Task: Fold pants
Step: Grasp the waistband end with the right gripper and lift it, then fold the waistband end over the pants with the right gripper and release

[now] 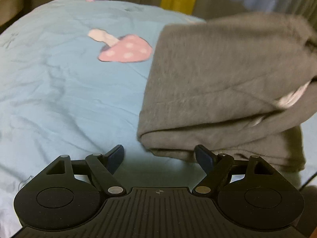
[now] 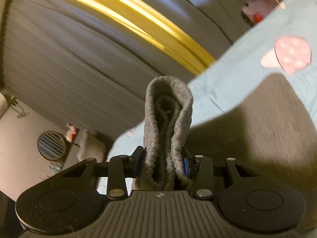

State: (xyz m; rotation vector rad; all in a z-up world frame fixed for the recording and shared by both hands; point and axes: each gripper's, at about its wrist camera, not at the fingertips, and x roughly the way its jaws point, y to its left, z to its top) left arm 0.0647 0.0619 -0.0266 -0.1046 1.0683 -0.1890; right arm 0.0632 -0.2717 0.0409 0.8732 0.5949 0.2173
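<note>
Folded grey pants point(image 1: 218, 83) lie lengthwise from lower centre toward upper right on the sheet point(image 1: 59, 89). Left gripper point(image 1: 160, 156) gapes empty; right gripper point(image 2: 163, 162) pinches a bunched pants edge.

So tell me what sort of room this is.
Most likely a bedroom: the grey pants lie on a bed with a blue mushroom-print bedsheet, and grey and yellow curtains hang behind it.

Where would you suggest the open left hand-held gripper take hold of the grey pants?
Probably the near folded corner of the grey pants, approached from the bare sheet side: its stacked layers form a thick, exposed edge just ahead of the left hand-held gripper.
</note>
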